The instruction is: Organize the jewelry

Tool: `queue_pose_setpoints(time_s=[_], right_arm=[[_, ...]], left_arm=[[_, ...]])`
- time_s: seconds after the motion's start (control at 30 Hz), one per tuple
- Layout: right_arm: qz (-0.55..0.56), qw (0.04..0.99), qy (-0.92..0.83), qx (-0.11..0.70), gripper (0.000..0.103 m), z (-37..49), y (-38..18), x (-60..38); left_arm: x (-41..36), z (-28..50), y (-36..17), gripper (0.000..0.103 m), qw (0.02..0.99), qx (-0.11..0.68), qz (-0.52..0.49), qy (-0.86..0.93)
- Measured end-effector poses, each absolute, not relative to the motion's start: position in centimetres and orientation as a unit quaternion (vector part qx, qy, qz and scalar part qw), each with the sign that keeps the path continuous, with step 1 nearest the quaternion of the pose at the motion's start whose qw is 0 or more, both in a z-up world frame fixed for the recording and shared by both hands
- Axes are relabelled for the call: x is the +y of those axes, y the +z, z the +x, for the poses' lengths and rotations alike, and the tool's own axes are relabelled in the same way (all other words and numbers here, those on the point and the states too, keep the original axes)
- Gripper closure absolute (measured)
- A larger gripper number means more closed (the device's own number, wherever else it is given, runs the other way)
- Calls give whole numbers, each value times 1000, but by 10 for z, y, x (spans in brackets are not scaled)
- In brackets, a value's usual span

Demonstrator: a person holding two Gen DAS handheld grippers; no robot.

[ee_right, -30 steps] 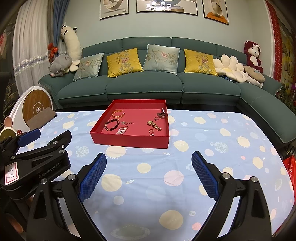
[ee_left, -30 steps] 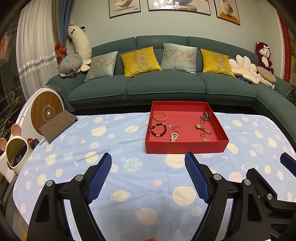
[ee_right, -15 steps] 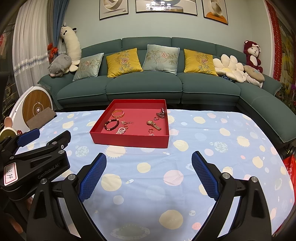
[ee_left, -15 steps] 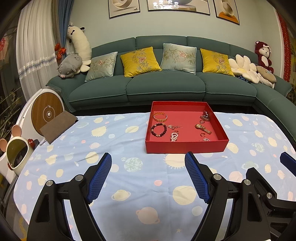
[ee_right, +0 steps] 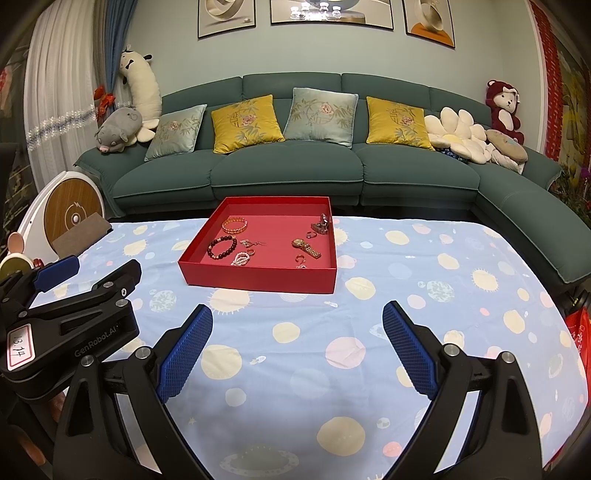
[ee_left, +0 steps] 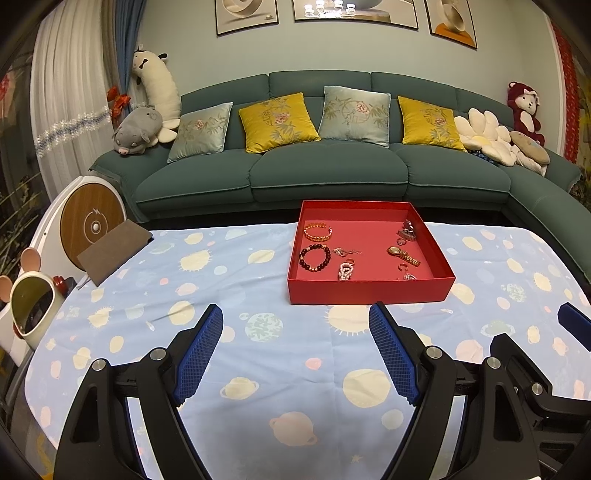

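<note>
Covering the table, a planet-print cloth [ee_left: 258,369] carries a red tray [ee_left: 369,291] toward its far side. Near of the tray, the left gripper [ee_left: 295,332] and right gripper [ee_right: 297,332] hover with jaws spread wide, empty. Inside the tray lie a dark bead bracelet [ee_left: 314,258], an orange bracelet [ee_left: 317,232], a gold watch [ee_left: 402,255]; its smaller trinkets are too tiny to identify.

Pale blue-green wall [ee_left: 184,55], three framed pictures [ee_left: 354,9] on top. Dark green L-shaped sofa [ee_left: 328,173] with yellow and grey-blue cushions [ee_left: 277,122], plush toys at both ends. White sheer curtain [ee_left: 66,110] plus blue drape on left. Table under blue planet-print cloth [ee_left: 258,369]. Warm indoor light.
</note>
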State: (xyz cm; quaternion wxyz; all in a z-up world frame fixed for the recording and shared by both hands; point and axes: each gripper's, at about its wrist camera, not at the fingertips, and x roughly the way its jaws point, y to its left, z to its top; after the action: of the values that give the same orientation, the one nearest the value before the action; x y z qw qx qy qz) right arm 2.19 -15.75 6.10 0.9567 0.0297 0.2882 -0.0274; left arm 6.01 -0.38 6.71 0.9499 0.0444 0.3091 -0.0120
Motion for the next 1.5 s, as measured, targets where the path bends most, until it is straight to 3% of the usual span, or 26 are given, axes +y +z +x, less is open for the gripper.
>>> queue_pose_setpoints(time_s=[1.5], right_arm=[[24, 956, -35, 290, 12, 18, 58, -155]], left_arm=[[-5, 58, 65, 25, 951, 307, 45, -6]])
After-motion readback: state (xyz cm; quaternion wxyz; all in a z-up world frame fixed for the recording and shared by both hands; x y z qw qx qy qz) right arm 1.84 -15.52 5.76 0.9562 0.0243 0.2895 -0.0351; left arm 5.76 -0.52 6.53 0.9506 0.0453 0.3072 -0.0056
